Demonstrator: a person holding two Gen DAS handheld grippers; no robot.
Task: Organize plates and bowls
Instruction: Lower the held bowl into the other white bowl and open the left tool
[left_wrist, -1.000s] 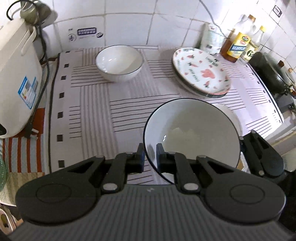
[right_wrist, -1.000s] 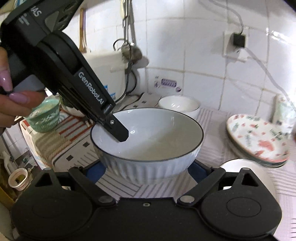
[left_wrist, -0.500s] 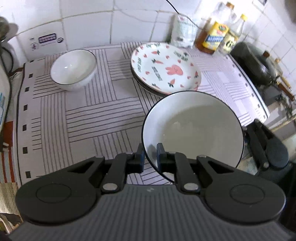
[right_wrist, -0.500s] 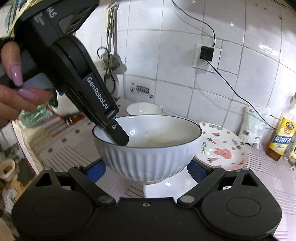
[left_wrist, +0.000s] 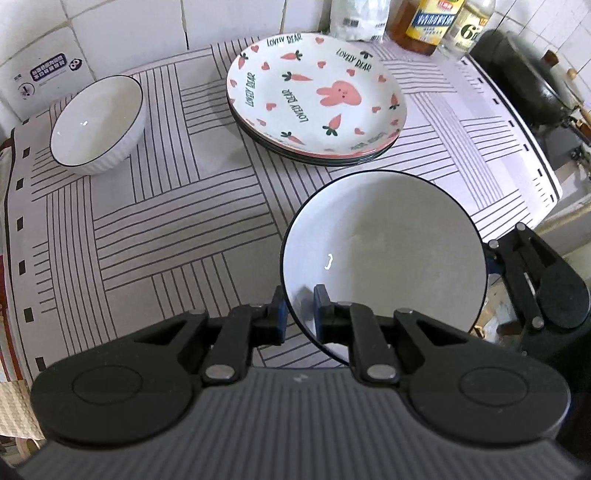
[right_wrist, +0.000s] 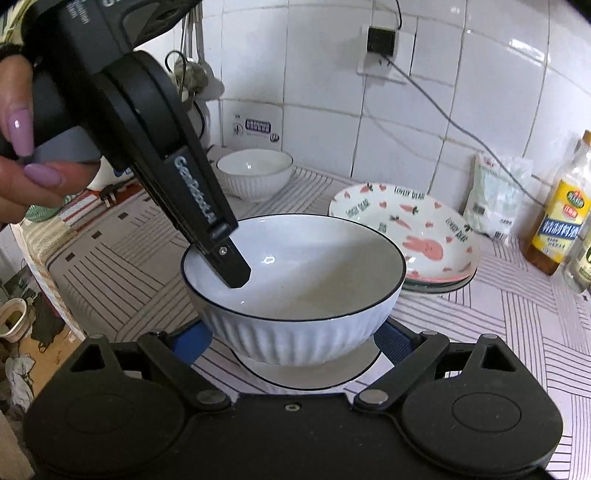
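White ribbed bowl (right_wrist: 295, 295), thin black rim; plate (left_wrist: 317, 92) beyond claw: pink rabbit, carrots, hearts; cloth (left_wrist: 147, 221) pale, black-striped.

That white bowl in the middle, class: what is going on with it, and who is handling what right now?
A person is holding a gripper in each hand. The left gripper is shut on the rim of the white bowl, one finger inside and one outside. The right gripper is open, its blue pads on either side of the bowl's ribbed wall. A white plate lies under the bowl. Further back on the striped cloth sit a second bowl and a stack of rabbit plates.
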